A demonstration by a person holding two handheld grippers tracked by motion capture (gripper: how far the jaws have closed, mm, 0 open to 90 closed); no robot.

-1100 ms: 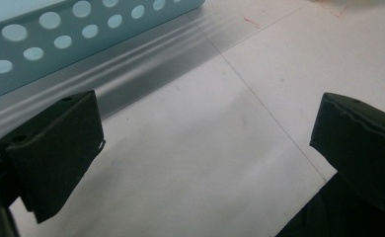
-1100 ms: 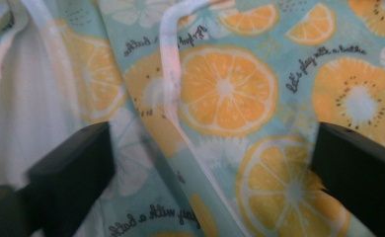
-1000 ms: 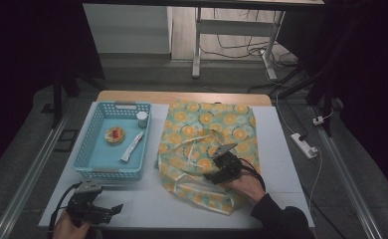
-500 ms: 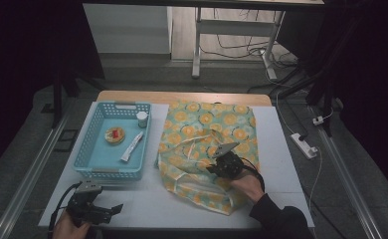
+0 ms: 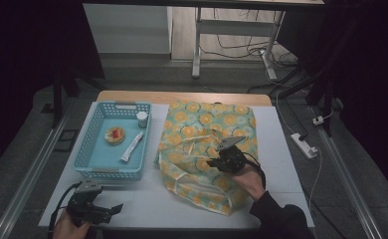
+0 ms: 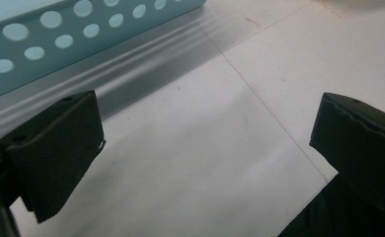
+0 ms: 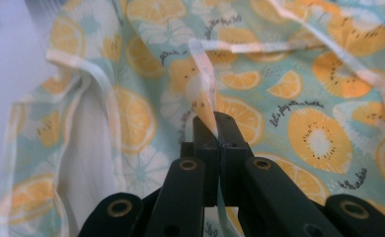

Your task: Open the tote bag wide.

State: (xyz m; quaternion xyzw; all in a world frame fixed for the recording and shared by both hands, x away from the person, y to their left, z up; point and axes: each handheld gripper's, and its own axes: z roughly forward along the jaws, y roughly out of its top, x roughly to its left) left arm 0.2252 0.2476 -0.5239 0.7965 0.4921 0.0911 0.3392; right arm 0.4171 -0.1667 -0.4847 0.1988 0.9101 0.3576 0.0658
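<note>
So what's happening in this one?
A person works at a white table with tongs in each hand. The right tongs are shut on a pale strap of the orange-print bag, pinching it up. The left tongs rest open near the table's front edge, beside a blue basket holding small items.

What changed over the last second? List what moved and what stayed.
The right gripper, jaws shut on the bag's rim, has drawn slightly back toward the person, and the fruit-print bag bunches a little more beside it. The left gripper stays open at the table's near left corner. The blue basket and the tube in it have not moved.
</note>
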